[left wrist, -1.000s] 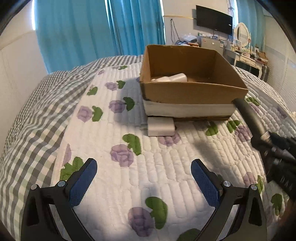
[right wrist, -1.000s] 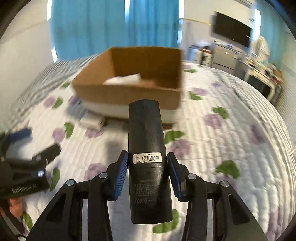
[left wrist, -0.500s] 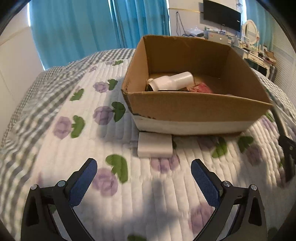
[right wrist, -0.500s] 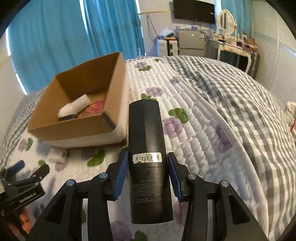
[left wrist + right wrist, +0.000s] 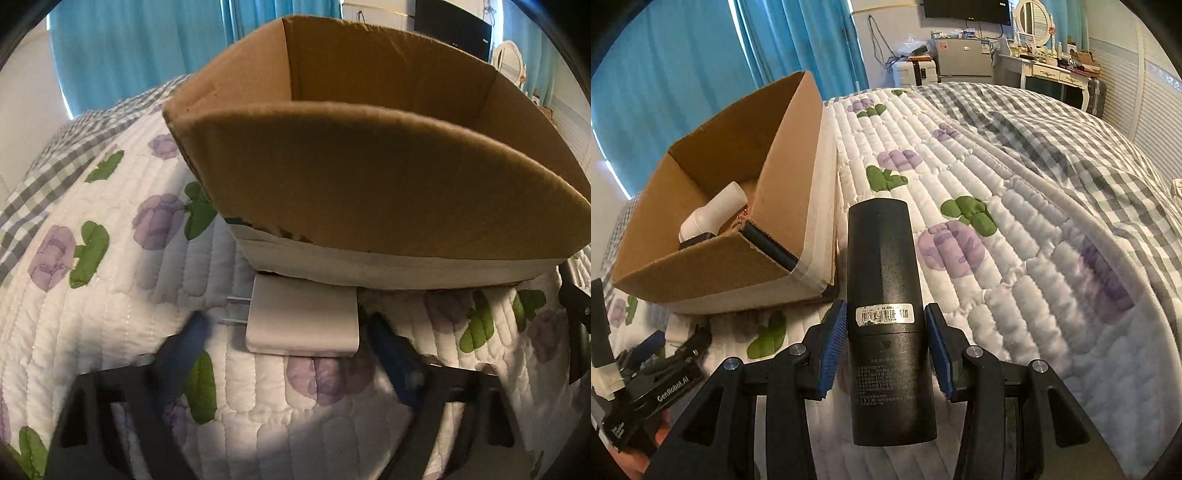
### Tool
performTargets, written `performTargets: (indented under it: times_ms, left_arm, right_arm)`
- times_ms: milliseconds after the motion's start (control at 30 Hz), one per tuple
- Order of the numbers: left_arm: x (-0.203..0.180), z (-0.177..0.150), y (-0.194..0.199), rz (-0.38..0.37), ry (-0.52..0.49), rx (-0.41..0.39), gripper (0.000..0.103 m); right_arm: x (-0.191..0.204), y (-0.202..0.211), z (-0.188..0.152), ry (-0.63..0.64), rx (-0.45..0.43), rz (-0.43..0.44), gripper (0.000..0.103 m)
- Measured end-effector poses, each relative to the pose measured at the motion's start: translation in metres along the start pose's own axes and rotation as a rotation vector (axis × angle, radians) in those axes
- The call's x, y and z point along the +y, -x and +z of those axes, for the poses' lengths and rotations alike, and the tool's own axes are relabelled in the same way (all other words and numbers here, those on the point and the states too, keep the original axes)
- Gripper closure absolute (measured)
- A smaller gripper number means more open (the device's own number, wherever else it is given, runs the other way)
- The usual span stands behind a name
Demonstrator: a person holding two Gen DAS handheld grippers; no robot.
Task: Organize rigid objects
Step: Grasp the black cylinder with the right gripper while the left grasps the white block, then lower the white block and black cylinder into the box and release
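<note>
Your left gripper (image 5: 284, 332) narrows its jaws around the white charger (image 5: 303, 319) beside the cardboard box (image 5: 369, 192), pads not yet touching; your right gripper (image 5: 884, 341) clamps the black bottle (image 5: 886, 295), ready for boxing.

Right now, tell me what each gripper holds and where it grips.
Right gripper clamps the black cylindrical bottle at its barcode label, mid-body. Left gripper holds nothing; its fingers are closing around the white plug charger.
</note>
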State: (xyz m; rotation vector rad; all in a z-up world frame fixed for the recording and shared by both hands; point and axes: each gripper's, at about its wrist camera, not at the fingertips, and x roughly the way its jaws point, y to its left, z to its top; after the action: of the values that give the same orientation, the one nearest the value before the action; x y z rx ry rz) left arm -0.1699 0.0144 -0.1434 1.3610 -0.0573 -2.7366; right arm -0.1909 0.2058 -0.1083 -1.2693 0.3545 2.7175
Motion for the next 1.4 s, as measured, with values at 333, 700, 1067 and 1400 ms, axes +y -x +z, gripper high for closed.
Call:
performTargets:
  times_ms: [333,700,1067,1400]
  left_arm:
    - [0.004,-0.018,0.028,-0.062,-0.047,0.009,0.034]
    - [0.008,-0.031,0.107,-0.123,-0.051,-0.055,0.034]
    - [0.019,0.035,0.199,-0.156,-0.076,-0.215,0.034]
    - [0.018,0.12,0.181,-0.161,-0.078,-0.275,0.034]
  right_arm:
    - [-0.004,0.024,-0.017,0.004,-0.012,-0.011,0.061]
    - [-0.007,0.101,-0.017,0.028,-0.116,0.012,0.061]
    - [0.027,0.192,0.024,0.158,-0.243,0.122,0.061]
    - [0.071,0.189,0.1,0.232,-0.284,0.214,0.061]
